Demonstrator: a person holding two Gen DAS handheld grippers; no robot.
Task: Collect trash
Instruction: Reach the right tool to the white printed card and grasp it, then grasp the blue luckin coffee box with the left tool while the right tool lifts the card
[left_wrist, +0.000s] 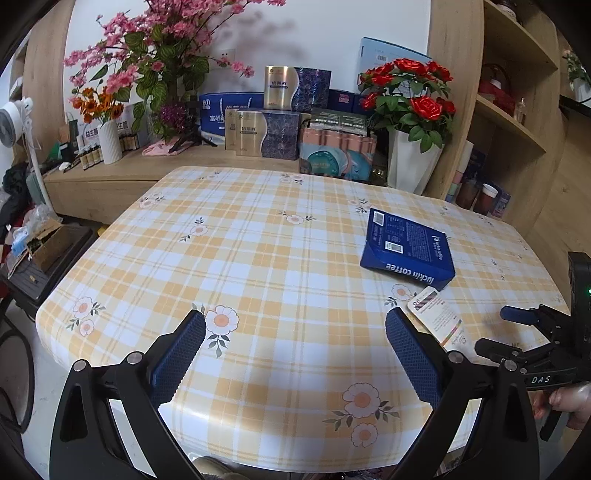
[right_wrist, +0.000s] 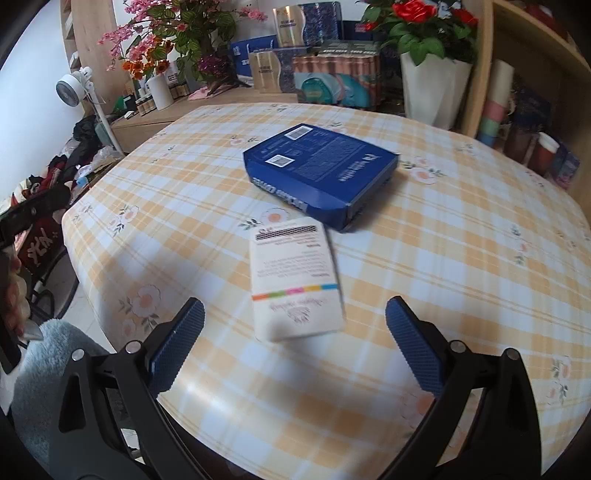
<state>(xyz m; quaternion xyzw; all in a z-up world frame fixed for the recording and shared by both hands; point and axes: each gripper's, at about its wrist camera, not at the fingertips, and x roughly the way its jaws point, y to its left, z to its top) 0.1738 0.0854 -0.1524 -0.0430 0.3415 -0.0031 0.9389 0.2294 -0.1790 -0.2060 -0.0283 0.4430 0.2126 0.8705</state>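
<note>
Nearest to me, the right gripper (right_wrist: 294, 339) hangs over the near edge of the table with the yellow-and-white plaid flowered cloth (right_wrist: 461, 266), its blue-padded fingers spread wide and holding nothing. Just beyond its fingertips, lying flat on the cloth, is the small white paper packet with a rainbow stripe and printed text (right_wrist: 297, 280). It sits between the two pads but is not touched by either.

The left gripper (left_wrist: 295, 347) hovers to the left of that packet, also spread wide and empty, over bare cloth.

Just past the packet, almost touching its far corner, lies the flat dark-blue cardboard coffee box with white lettering (right_wrist: 321, 170), resting on its broad face.

Beyond the box, off the table's far edge, a wooden sideboard carries gift boxes, a white vase of red roses (right_wrist: 432, 85) and pink blossom sprays.

I judge the packet to be the first target. It is thin and lies flush, so the pads may close over it and skid, or pinch and drag the slick cloth. Approaching too deep could nudge the coffee box. No bin is visible in either view.
</note>
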